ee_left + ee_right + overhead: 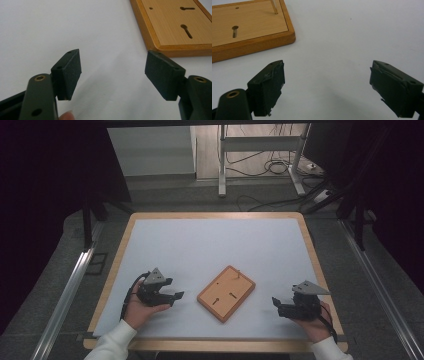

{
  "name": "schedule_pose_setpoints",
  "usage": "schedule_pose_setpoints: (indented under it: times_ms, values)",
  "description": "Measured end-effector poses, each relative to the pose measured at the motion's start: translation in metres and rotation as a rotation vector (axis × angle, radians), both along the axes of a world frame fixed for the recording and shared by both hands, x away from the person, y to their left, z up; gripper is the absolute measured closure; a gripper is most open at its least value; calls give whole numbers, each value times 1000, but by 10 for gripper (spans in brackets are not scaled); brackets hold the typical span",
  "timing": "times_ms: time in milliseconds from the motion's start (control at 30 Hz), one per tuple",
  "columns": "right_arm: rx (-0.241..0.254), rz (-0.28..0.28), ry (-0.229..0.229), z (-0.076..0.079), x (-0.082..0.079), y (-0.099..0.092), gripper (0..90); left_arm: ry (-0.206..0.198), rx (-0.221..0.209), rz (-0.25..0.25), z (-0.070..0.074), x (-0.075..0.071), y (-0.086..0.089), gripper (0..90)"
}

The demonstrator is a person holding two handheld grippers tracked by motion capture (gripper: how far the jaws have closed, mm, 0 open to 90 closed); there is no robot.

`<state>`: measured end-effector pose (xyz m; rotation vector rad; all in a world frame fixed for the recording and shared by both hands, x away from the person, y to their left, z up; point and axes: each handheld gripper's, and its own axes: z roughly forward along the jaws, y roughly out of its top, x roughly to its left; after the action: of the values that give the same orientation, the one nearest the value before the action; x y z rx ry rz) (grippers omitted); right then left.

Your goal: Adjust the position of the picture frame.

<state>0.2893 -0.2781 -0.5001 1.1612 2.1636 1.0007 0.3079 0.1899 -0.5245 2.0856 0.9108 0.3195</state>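
Note:
A flat wooden board (pixel 226 293) with two keyhole slots and a thin upright peg lies turned at an angle near the table's front middle. My left gripper (pixel 175 298) rests on the white mat to the board's left, open, with nothing between its pads (pixel 71 72). The board's corner (pixel 172 27) shows ahead and to the right of those jaws. My right gripper (pixel 276 306) sits to the board's right, also open and empty. In the right gripper view the board (pixel 249 27) lies at upper left, beyond the left pad (pixel 268 87).
A white mat (pixel 215 245) covers the wooden-edged table (pixel 120 255). Beyond the far edge stand metal frame legs (pixel 222 165) and loose cables (pixel 275 167) on the floor. Aluminium rails (pixel 70 290) run along both sides of the table.

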Motion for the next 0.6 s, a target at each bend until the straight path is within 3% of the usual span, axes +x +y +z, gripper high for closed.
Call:
schedule_pose_setpoints:
  times_ms: [133,267,600]
  values:
    - [9,3,17,-3,4,-2,143,3,-4,2,-1,2,1,291]
    - [-14,12,34,-7,5,0,156,5,1,4,-2,2,1,291]
    - [-21,19,16,-7,1,11,156,-7,6,4,-1,1,2,291]
